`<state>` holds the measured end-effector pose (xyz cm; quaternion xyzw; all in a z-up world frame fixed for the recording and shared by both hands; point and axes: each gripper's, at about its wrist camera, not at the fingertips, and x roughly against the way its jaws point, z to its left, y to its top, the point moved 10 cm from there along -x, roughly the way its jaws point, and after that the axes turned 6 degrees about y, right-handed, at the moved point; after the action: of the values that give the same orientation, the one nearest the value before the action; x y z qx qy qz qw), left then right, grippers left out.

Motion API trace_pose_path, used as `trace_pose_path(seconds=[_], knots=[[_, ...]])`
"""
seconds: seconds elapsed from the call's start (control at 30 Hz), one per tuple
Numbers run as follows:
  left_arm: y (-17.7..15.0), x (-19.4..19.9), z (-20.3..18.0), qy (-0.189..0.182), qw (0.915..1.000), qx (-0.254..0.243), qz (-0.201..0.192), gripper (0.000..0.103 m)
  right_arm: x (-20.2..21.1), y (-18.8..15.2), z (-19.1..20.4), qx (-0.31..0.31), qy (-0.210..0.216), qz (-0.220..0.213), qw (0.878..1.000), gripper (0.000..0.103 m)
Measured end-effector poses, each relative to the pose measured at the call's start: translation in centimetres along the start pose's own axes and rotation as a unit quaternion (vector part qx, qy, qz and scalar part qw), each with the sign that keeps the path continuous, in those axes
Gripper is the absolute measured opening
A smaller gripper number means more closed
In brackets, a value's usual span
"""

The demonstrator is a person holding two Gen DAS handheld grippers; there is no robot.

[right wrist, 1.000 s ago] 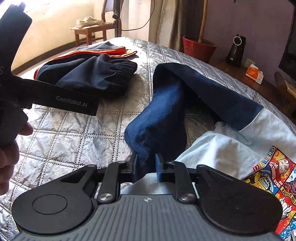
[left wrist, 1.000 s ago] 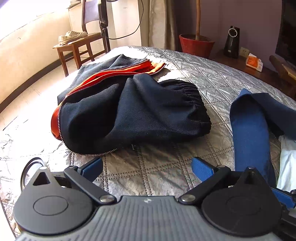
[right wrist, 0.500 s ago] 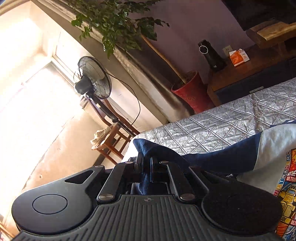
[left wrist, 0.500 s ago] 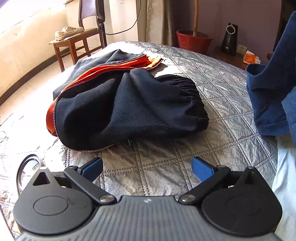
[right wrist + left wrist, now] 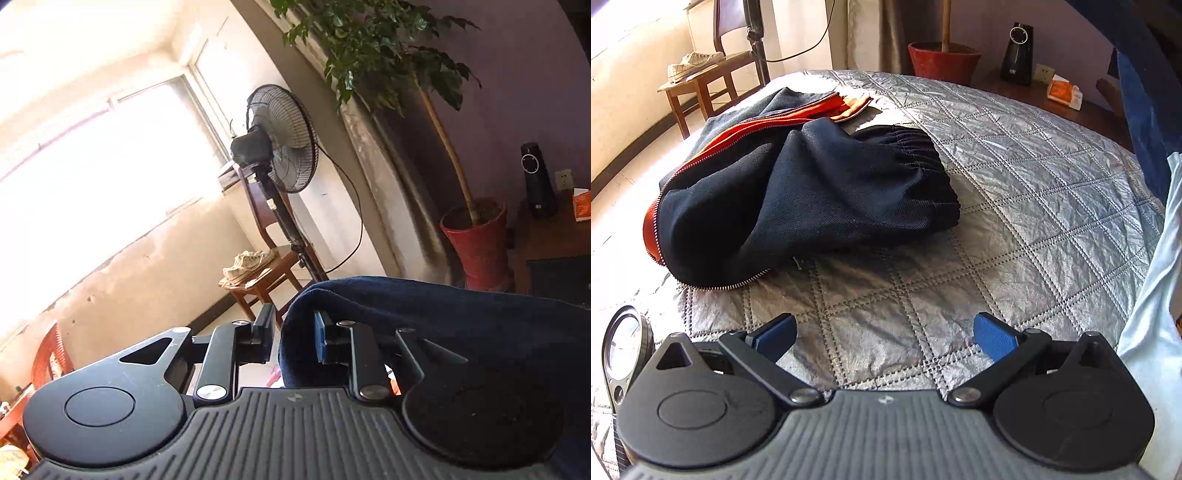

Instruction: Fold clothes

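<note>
Left wrist view: your left gripper (image 5: 884, 334) hovers low over the quilted bedspread (image 5: 1015, 192), fingers spread wide and holding nothing. The dark jacket (image 5: 820, 199) lies bunched ahead; the lifted blue-sleeved shirt (image 5: 1145, 125) hangs at the right edge. Bring these fingers under a free shirt edge so the lift spreads evenly.

Right wrist view: your right gripper (image 5: 293, 338) is raised toward the window, fingers narrowly parted, with the shirt's blue sleeve (image 5: 424, 325) draped between and over them. Whether both pads pinch it, you cannot tell; check before shaking it out.
</note>
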<state>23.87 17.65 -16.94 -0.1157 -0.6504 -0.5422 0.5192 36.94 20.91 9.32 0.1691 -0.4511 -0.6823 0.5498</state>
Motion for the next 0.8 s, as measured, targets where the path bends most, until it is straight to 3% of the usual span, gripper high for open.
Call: trace_pose_path(seconds=[0.1, 0.27, 0.37, 0.43, 0.5, 0.57, 0.63, 0.7, 0.73, 0.8], knots=[[-0.1, -0.1, -0.3, -0.007, 1.0, -0.004, 0.004, 0.102, 1.9, -2.7, -2.4, -0.022, -0.035, 0.007, 0.999, 0.049], [-0.2, 0.1, -1.0, -0.03, 0.9995, -0.008, 0.01, 0.102, 15.7, -8.0, -9.6, -0.029, -0.163, -0.017, 0.986, 0.054], [-0.4, 0.6, -2.2, -0.05, 0.9985, -0.023, 0.004, 0.102, 26.9, -13.4, -15.8, -0.073, -0.289, -0.004, 0.954, 0.058], [-0.6, 1.0, -3.1, -0.061, 0.9975, -0.035, -0.003, 0.102, 34.7, -18.2, -20.3, -0.123, -0.376, 0.015, 0.918, 0.058], [-0.7, 1.4, -4.0, -0.072, 0.9963, -0.047, -0.01, 0.102, 39.3, -21.7, -22.8, -0.143, -0.426, 0.044, 0.892, 0.058], [-0.9, 1.8, -5.0, -0.083, 0.9947, -0.058, -0.016, 0.102, 41.6, -25.3, -24.5, -0.145, -0.452, 0.087, 0.876, 0.058], [-1.0, 2.2, -5.8, -0.092, 0.993, -0.071, -0.023, 0.102, 42.0, -27.5, -25.2, -0.149, -0.455, 0.103, 0.872, 0.057], [-1.2, 2.4, -6.5, -0.094, 0.9919, -0.081, -0.027, 0.102, 41.7, -29.1, -25.7, -0.178, -0.438, 0.101, 0.876, 0.059], [-1.3, 2.3, -6.7, -0.093, 0.9918, -0.082, -0.028, 0.102, 41.5, -29.0, -25.5, -0.191, -0.422, 0.082, 0.883, 0.067], [-1.3, 2.3, -7.1, -0.093, 0.9918, -0.084, -0.028, 0.102, 40.5, -28.9, -24.8, -0.207, -0.383, 0.071, 0.897, 0.067]])
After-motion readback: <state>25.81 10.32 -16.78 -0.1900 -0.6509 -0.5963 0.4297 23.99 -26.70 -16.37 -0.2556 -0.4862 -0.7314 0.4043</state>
